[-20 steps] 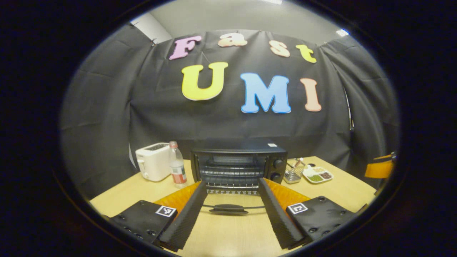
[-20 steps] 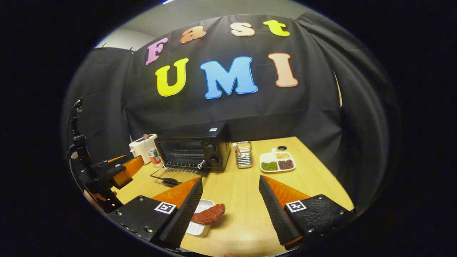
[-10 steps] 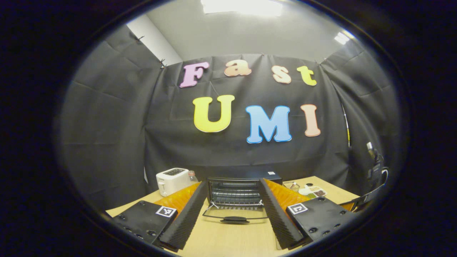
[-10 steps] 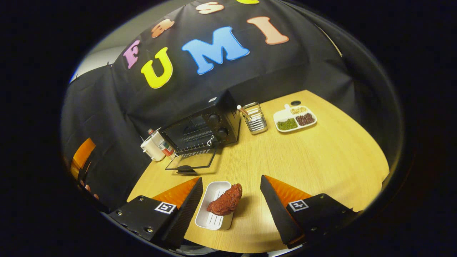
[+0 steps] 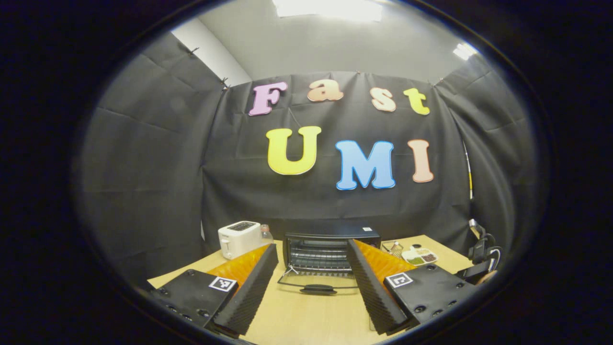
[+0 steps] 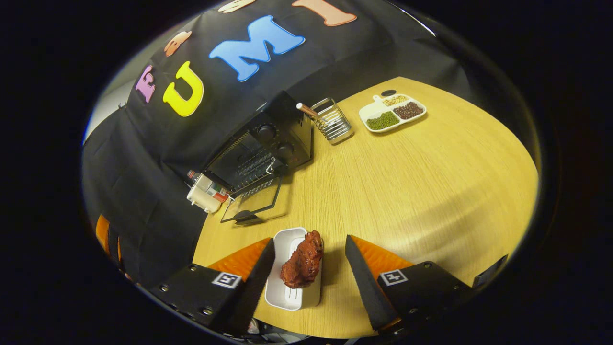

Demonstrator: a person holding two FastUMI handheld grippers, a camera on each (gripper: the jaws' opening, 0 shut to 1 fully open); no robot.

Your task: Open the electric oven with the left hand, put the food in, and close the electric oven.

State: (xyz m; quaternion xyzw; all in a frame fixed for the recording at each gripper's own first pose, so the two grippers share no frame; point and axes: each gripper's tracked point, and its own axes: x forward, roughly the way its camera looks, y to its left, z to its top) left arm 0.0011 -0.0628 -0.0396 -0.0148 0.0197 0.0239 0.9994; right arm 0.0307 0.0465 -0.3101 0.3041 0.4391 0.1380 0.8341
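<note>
Wooden table [image 6: 431, 182] bare between open oven [image 6: 258, 151] and meat [image 6: 301, 261]

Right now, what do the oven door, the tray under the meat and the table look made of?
Oven door: clear glass in a dark frame, tabletop visible through it. Tray: white, smooth, likely plastic or ceramic; cannot tell which. Table: light wood or wood-look laminate, fine straight grain, matte sheen.

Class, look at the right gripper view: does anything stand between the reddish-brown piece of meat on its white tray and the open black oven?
Nothing visible: bare wooden table separates the reddish-brown meat on the white tray from the black oven, whose glass door lies open.
</note>
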